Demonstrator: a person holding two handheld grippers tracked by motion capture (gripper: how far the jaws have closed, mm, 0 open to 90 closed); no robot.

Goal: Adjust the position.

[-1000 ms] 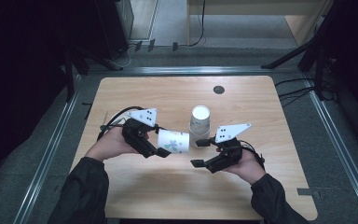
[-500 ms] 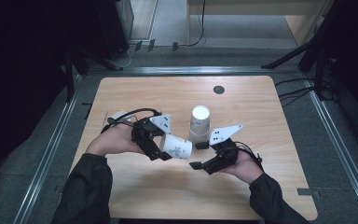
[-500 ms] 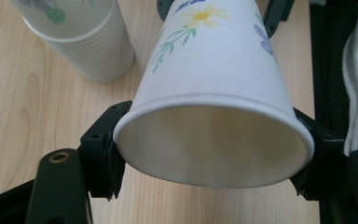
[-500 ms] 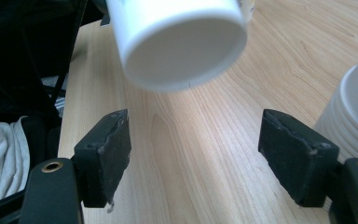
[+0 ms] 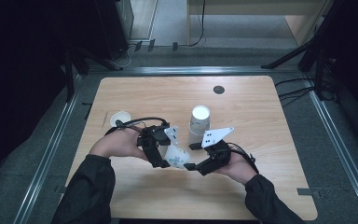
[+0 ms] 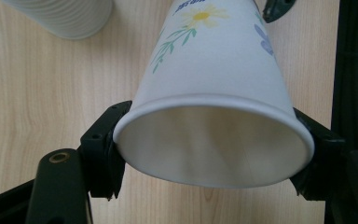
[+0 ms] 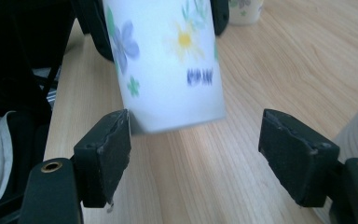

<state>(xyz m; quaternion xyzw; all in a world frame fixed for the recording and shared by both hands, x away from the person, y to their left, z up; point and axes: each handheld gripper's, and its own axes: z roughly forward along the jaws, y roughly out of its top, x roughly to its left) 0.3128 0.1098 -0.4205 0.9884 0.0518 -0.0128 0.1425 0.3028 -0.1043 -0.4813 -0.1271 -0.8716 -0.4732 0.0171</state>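
A white paper cup with a flower print (image 5: pixel 177 157) is held tilted just above the wooden table (image 5: pixel 261 107). My left gripper (image 5: pixel 168 151) is shut on its rim. In the left gripper view the cup's (image 6: pixel 214 88) open mouth faces the camera between the left gripper's (image 6: pixel 212 156) two pads. My right gripper (image 5: pixel 192 157) faces it from the right, open. In the right gripper view the cup's base (image 7: pixel 168 70) hangs between the right gripper's (image 7: pixel 200 140) spread jaws, close to the left pad (image 7: pixel 116 140) and well apart from the right one.
A ribbed white cup (image 5: pixel 199 119) stands upright just behind the grippers, also seen as the ribbed cup (image 6: pixel 70 16). A small flowered cup (image 5: pixel 120 118) sits at the table's left, and a black disc (image 5: pixel 219 89) near the far edge. Cables trail from both grippers.
My left gripper has carried the flowered cup to the right and nearer the front, tilting it base-down toward the right gripper. The right gripper has shifted slightly toward the front.
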